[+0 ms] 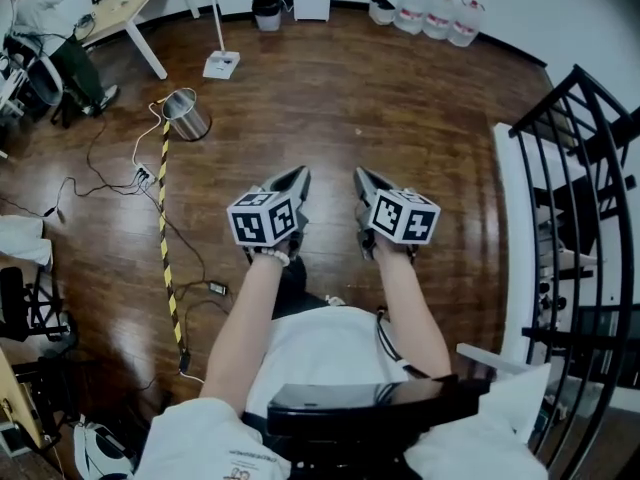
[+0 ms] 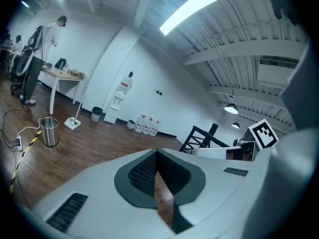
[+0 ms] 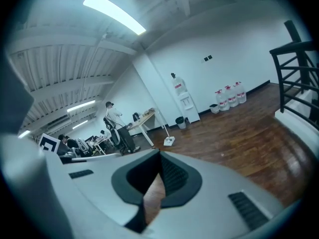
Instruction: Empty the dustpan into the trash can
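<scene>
Standing well back on the wooden floor (image 1: pixel 400 98), the person held the left gripper (image 1: pixel 301 174) and the right gripper (image 1: pixel 359 174) out in front, side by side and pointing a little down. Each gripper had its jaws pressed together at the tips, with nothing between them. So the job looked like it had not begun. The dustpan (image 1: pixel 221 65) seemed to be the white thing with a long thin handle sticking up. It sat on the floor far ahead, near the leg of a counter (image 1: pixel 125 3). No gripper was touching it. The shiny metal trash can (image 1: pixel 186 116) stood on the floor too, a bit nearer than the dustpan and off to the left. It was well apart from both grippers. Its top was open, but I could not tell if anything was inside. The dustpan was too small in the views to show if it held any dirt. A little black bin (image 1: pixel 267 12) stood by the far wall, and its inside could not be seen either. All the work looked left to do: walk over, take hold of the dustpan, carry it to the trash can and tip it in.
</scene>
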The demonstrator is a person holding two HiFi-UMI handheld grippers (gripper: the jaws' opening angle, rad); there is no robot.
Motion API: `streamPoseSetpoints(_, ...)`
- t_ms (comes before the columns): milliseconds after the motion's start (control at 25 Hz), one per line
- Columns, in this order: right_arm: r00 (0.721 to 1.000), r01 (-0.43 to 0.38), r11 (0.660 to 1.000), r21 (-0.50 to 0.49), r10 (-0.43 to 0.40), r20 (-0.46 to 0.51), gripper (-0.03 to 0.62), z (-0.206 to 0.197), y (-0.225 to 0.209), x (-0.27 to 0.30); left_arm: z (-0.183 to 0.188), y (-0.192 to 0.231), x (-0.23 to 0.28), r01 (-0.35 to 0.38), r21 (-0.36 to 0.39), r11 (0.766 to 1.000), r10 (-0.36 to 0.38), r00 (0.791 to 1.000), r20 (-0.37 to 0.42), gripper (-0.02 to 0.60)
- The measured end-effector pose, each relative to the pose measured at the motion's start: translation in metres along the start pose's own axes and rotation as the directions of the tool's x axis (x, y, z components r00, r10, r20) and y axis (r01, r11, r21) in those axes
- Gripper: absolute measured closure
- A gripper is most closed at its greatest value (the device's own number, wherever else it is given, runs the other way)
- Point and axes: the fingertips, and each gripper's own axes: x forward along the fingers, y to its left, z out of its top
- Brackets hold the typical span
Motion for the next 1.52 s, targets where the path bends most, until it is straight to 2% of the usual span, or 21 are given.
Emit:
streamPoseSetpoints(200, 1.000, 0.010, 1.000, 0.016, -0.010, -0.008, 0.589, 0.003, -0.008, 0.037, 0.008, 0.032, 0.025, 0.002, -0.015, 1.000, -0.002, 1.000, -0.007, 0.589)
streamPoseSetpoints(400, 1.000, 0.017, 1.000, 0.015, -0.017, -0.011, 0.589, 0.029, -0.016, 0.090, 0.041, 0.068, 0.064, 0.014, -0.013, 1.000, -0.014, 1.000, 0.001, 0.589)
streamPoseSetpoints(600, 1.000, -0.005, 1.000, 0.018, 0.005, -0.009, 0.589, 0.065, -0.016, 0.170, 0.090, 0.124, 0.106, 0.006, -0.025, 1.000, -0.005, 1.000, 0.027, 0.589)
streamPoseSetpoints(800, 0.999, -0.043, 0.999, -0.013, 0.043, -0.013, 0.588, 0.114, 0.010, 0.260, 0.157, 0.193, 0.136, -0.019, -0.042, 0.999, 0.021, 0.999, 0.037, 0.589)
streamPoseSetpoints(1000, 0.997, -0.080, 0.996, -0.036, 0.079, -0.015, 0.588, 0.148, 0.032, 0.321, 0.199, 0.238, 0.157, -0.031, -0.046, 0.998, 0.033, 0.999, 0.041, 0.589)
streamPoseSetpoints(1160, 0.996, -0.086, 0.995, -0.050, 0.085, -0.022, 0.586, 0.164, 0.037, 0.350, 0.213, 0.262, 0.174, -0.037, -0.058, 0.998, 0.039, 0.998, 0.039, 0.589)
streamPoseSetpoints(1320, 0.994, -0.098, 0.995, -0.037, 0.096, -0.042, 0.586, 0.172, 0.020, 0.381, 0.221, 0.284, 0.198, -0.048, -0.086, 0.995, 0.052, 0.998, 0.036, 0.589)
streamPoseSetpoints(1520, 0.989, -0.139, 0.990, -0.026, 0.137, -0.055, 0.586, 0.203, 0.002, 0.434, 0.245, 0.314, 0.240, -0.087, -0.095, 0.992, 0.091, 0.995, 0.033, 0.589)
